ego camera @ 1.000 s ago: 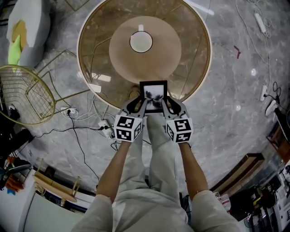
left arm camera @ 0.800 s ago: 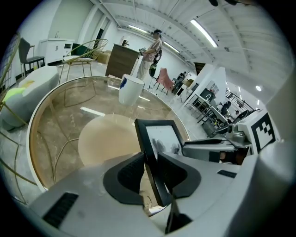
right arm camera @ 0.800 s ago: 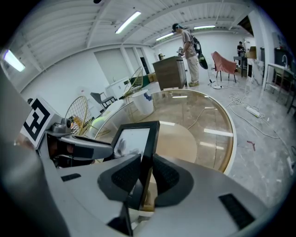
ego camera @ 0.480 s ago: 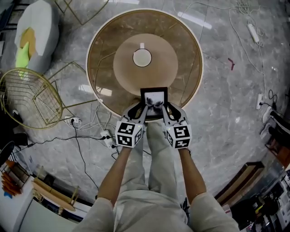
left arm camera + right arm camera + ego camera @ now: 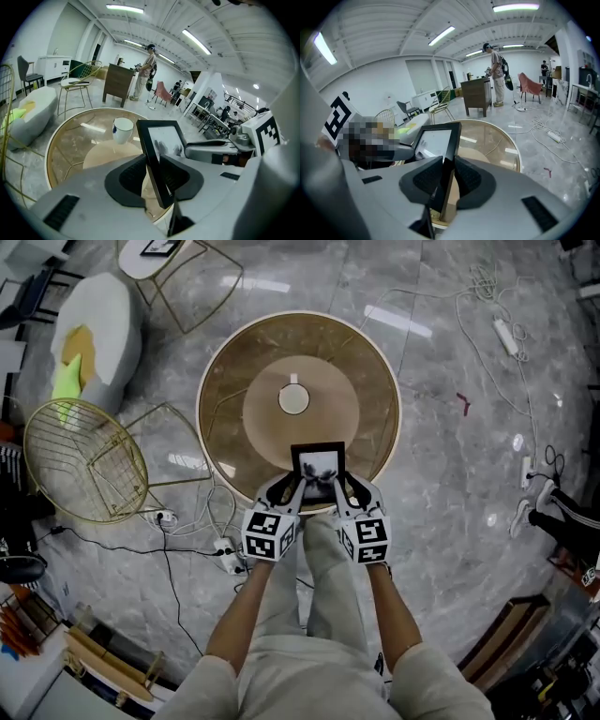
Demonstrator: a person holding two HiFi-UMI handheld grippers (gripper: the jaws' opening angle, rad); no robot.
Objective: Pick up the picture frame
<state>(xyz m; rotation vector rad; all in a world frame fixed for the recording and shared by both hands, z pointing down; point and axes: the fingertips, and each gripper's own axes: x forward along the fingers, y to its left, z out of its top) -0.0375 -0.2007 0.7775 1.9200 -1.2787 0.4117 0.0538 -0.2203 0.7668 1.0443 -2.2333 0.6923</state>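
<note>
"Two grippers on one thing, is that right?"

"Yes. The left gripper (image 5: pixel 289 487) is clamped on the left side of the picture frame (image 5: pixel 318 469), its dark ribbed pads (image 5: pixel 126 176) pressing front and back of the black border. The right gripper (image 5: pixel 344 488) is clenched the same way on the right side."

"How does the frame stand?"

"Close to upright, glass towards the person, with a pale print behind it. In the left gripper view the frame (image 5: pixel 161 145) rises out of the left gripper (image 5: pixel 157 180). In the right gripper view it (image 5: pixel 436 140) does the same out of the right gripper (image 5: pixel 447 180)."

"And where is it?"

"Over the near edge of the round glass table (image 5: pixel 234 381). Whether its foot touches the glass I cannot tell. A white cup (image 5: pixel 293 399) stands at the table's centre, well apart from the frame. A gold wire chair (image 5: pixel 84 460) is to the left, with cables (image 5: pixel 183 521) on the marble floor beside it."
</note>
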